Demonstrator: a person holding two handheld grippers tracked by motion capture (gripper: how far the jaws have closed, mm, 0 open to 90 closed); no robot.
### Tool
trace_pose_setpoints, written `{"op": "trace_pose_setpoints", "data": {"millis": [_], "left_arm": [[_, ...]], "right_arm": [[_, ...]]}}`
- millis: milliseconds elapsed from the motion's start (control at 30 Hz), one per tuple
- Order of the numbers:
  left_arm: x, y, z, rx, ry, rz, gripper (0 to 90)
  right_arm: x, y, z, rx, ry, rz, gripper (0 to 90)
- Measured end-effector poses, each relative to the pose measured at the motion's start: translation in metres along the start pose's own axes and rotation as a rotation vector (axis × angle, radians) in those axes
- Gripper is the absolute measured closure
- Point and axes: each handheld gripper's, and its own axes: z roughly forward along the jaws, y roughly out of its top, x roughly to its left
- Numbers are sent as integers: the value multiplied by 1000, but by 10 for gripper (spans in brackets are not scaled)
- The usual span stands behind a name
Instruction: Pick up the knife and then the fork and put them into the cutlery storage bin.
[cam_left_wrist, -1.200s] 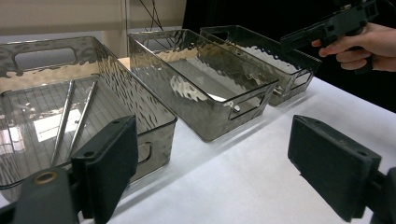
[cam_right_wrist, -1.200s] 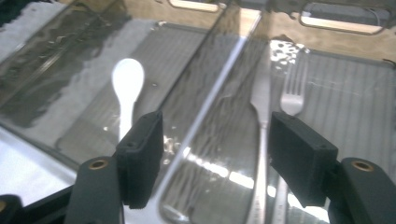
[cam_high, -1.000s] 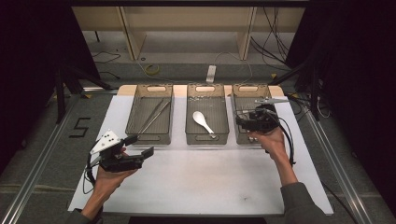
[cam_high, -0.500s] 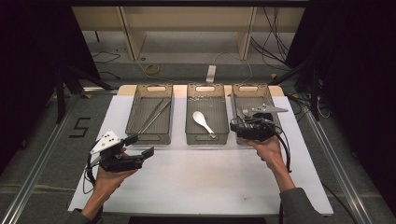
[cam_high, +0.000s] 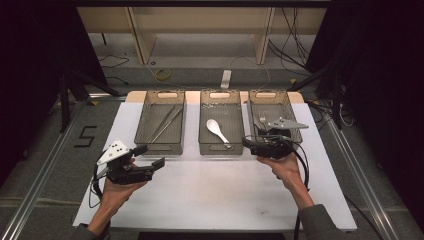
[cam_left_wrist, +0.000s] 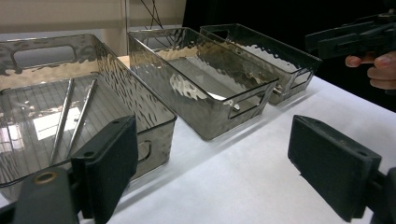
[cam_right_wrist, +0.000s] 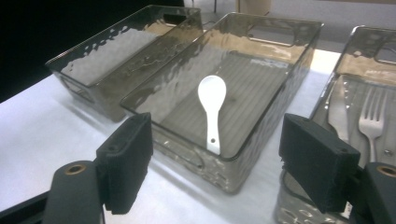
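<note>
The right gripper (cam_high: 246, 143) hovered at the near end of the right bin (cam_high: 290, 107), jaws just opened wide with nothing between them, aimed across at the white spoon (cam_right_wrist: 211, 110) lying flat in the middle bin (cam_high: 221, 148). A fork (cam_right_wrist: 372, 120) lay in the right bin. The left gripper (cam_high: 151, 156) sat over the white mat (cam_high: 210, 195), jaws spread and empty, near the chopsticks (cam_left_wrist: 72, 112) in the left bin (cam_high: 159, 148).
</note>
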Motion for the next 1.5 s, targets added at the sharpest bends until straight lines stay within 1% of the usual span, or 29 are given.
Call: {"op": "trace_pose_setpoints", "data": {"millis": [67, 367, 633, 733, 867, 967, 1167, 1500], "left_arm": [[0, 0, 0, 3, 0, -1, 157], [1, 0, 0, 2, -2, -5, 157], [0, 0, 0, 3, -9, 0, 157], [0, 0, -1, 5, -12, 1, 157], [-1, -1, -1, 9, -18, 2, 157], [-1, -1, -1, 12, -20, 3, 157], [-1, -1, -1, 14, -24, -1, 157], [-1, -1, -1, 17, -33, -6, 157]], "right_arm": [[3, -1, -2, -16, 5, -9, 268], [9, -14, -12, -48, 24, -13, 267], [15, -32, -24, -64, 42, -16, 252], [17, -38, -29, -78, 48, -15, 252], [20, -45, -34, -87, 49, -17, 246], [22, -49, -37, -89, 45, -28, 240], [22, -58, -44, -102, 34, -23, 235], [26, -71, -52, -102, 37, -24, 230]]}}
